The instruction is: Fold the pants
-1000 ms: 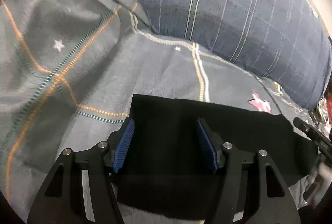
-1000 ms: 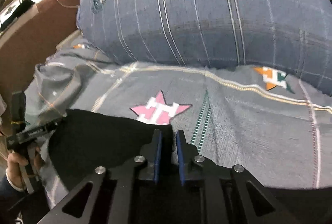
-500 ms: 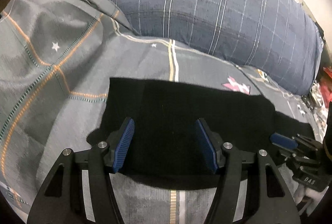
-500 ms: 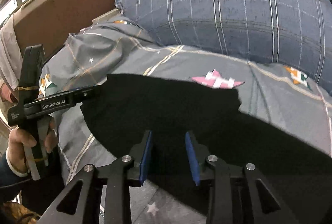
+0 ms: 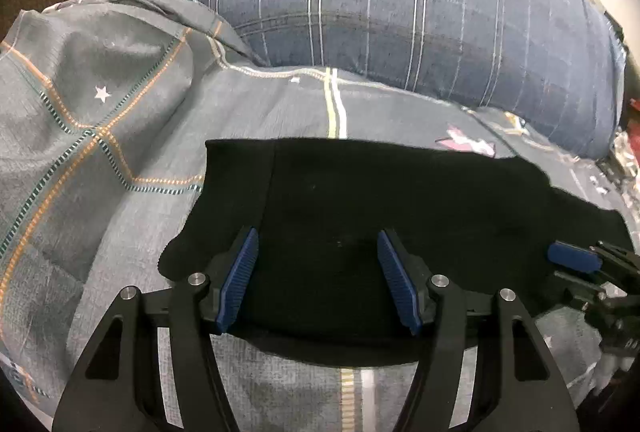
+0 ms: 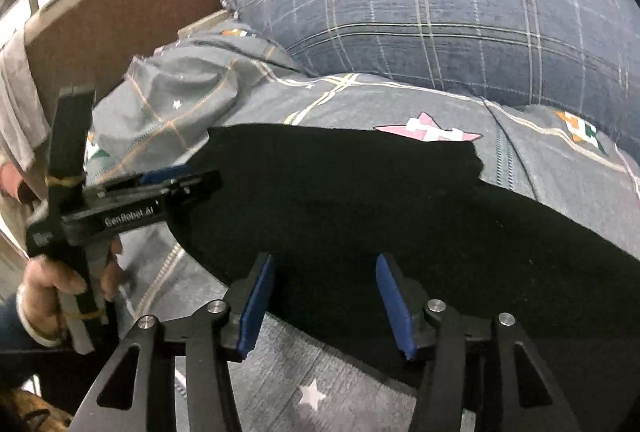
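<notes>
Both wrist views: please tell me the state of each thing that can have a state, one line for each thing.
black pants: lying flat on the bedsheet, folded, not held.
left gripper: open, over the pants' near edge, nothing gripped.
right gripper: open, jaws have just been opening, pants below but not pinched.
bedsheet: spread, wrinkled on the left.
pillow: lying at the head of the bed, behind the pants.

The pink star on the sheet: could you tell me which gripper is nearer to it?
Right. The right gripper sits at the pants' near edge, below the pink star. The left gripper is farther off, by the pants' left end.
</notes>
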`<state>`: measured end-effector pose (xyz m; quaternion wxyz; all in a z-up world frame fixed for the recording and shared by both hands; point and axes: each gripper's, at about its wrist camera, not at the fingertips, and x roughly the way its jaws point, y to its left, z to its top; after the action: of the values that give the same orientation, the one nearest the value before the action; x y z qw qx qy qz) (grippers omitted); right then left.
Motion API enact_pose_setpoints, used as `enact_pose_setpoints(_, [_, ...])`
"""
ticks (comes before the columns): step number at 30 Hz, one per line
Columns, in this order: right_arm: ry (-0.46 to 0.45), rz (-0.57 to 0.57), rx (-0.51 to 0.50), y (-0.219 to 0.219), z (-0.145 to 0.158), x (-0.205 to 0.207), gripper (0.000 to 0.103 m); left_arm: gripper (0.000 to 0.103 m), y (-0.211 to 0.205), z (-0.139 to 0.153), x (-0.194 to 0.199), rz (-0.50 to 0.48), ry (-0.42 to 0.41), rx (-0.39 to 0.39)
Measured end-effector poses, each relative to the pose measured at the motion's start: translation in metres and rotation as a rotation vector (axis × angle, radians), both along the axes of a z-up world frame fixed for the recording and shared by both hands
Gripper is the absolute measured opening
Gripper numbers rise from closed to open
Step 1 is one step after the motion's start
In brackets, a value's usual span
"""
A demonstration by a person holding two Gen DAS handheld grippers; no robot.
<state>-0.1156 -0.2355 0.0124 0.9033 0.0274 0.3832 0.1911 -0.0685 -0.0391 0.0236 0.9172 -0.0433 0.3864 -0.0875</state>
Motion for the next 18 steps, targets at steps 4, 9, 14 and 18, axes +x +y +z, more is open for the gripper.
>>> enact_pose_setpoints(4, [-0.008,-0.051,0.023,-0.02,0.011,-0.011,0.051,0.062,0.0,0.014,-0.008,-0.041,-0.063,-0.064])
enact_pose_setpoints(9, [0.009,-0.187,0.058,-0.074,0.029,-0.031,0.051,0.062,-0.016,0.021,-0.014,-0.148,-0.089,-0.096])
enact_pose_setpoints(14, [0.026,-0.333,0.085,-0.154,0.061,-0.069,0.061,0.062,-0.053,0.022,-0.017,-0.323,-0.032,-0.09])
enact_pose_setpoints(18, [0.036,-0.402,0.099,-0.206,0.065,-0.111,0.061,0.062,-0.1,0.031,-0.02,-0.533,0.012,-0.122])
